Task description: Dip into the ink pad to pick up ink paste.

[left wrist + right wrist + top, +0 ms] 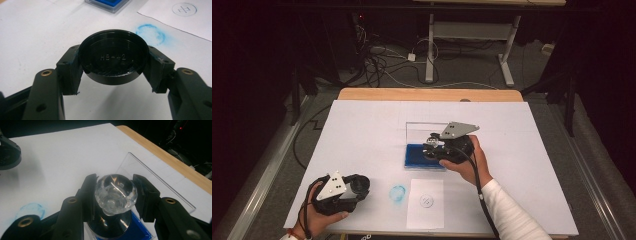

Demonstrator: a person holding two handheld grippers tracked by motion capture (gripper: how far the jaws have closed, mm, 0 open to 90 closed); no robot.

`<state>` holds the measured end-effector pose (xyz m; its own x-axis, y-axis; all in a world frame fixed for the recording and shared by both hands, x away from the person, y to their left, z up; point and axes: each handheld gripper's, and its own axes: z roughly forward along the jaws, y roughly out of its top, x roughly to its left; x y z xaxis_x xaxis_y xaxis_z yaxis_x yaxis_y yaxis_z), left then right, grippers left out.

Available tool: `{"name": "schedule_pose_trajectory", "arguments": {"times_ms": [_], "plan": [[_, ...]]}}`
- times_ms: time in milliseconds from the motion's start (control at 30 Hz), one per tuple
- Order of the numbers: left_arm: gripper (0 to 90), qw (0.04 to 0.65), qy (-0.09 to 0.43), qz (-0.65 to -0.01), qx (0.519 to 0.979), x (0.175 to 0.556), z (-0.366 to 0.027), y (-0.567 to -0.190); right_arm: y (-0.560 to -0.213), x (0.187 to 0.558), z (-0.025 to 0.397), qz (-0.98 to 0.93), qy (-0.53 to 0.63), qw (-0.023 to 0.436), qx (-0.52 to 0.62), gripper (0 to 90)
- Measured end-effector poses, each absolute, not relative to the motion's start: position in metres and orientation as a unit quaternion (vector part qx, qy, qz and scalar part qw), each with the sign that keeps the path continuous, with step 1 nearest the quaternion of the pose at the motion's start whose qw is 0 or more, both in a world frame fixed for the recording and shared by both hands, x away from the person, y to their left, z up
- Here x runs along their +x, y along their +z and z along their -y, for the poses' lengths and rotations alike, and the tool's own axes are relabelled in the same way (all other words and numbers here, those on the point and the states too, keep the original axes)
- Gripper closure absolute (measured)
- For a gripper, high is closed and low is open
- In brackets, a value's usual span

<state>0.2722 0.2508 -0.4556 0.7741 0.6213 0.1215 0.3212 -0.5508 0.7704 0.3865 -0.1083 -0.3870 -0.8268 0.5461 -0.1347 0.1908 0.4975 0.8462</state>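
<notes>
Your right hand-held gripper [115, 192] clamped on the stamp's clear knob [115, 193], stamp base hiding much of the blue ink pad [417, 154], your left hand-held gripper [113, 66] gripping a black cap [113, 60], near the table [362, 125] front edge, open room between.

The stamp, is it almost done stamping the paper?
Partly. One round print already sits on the small paper. The left claw holds the black cap aside. The right claw presses the clear-knobbed stamp on the blue ink pad. Stamping the paper comes next, probably.
</notes>
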Motion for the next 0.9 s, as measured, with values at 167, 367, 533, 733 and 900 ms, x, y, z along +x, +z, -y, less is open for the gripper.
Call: {"name": "schedule_pose_trajectory", "arguments": {"times_ms": [167,367,533,733,900], "plan": [[36.3,0.389,0.193,-0.274,0.858,0.274,-0.25,-0.455,-0.393,0.393,0.095,-0.848,0.445,0.182,0.223,56.9],[36.3,0.38,0.196,-0.272,0.862,0.271,-0.249,-0.457,-0.402,0.399,0.08,-0.858,0.428,0.174,0.223,56.9],[36.3,0.38,0.199,-0.271,0.862,0.271,-0.249,-0.456,-0.411,0.408,0.072,-0.86,0.424,0.164,0.232,56.9],[36.3,0.38,0.196,-0.276,0.861,0.272,-0.252,-0.457,-0.421,0.414,0.061,-0.87,0.405,0.16,0.231,56.9],[36.3,0.377,0.196,-0.272,0.863,0.272,-0.251,-0.457,-0.429,0.418,0.056,-0.878,0.387,0.159,0.234,56.9]]}}
